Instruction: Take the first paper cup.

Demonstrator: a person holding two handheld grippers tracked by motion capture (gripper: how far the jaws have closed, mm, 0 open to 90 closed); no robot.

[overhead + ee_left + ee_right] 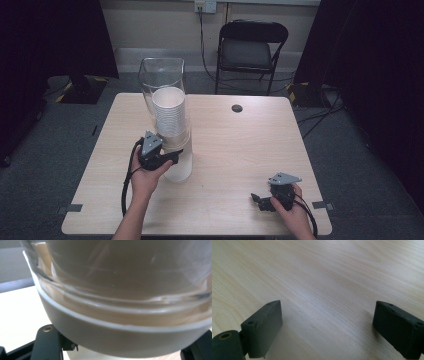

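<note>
A tall stack of white paper cups (169, 112) stands left of the table's middle, its lower part wrapped in clear plastic over a white base (179, 169). My left gripper (172, 156) reaches in from the left, with its jaws on either side of the stack's lower part. In the left gripper view the stack's white base (120, 337) spans the whole gap between the two black jaws of the left gripper (120, 346). My right gripper (258, 200) lies open near the table's front right. In its own view the right gripper (327, 325) holds nothing, with bare wood between the jaws.
A tall clear plastic container (161, 75) stands just behind the cup stack. The light wooden table (240, 150) has a dark round cable hole (237, 108) near its far edge. A black folding chair (252, 47) stands beyond the table.
</note>
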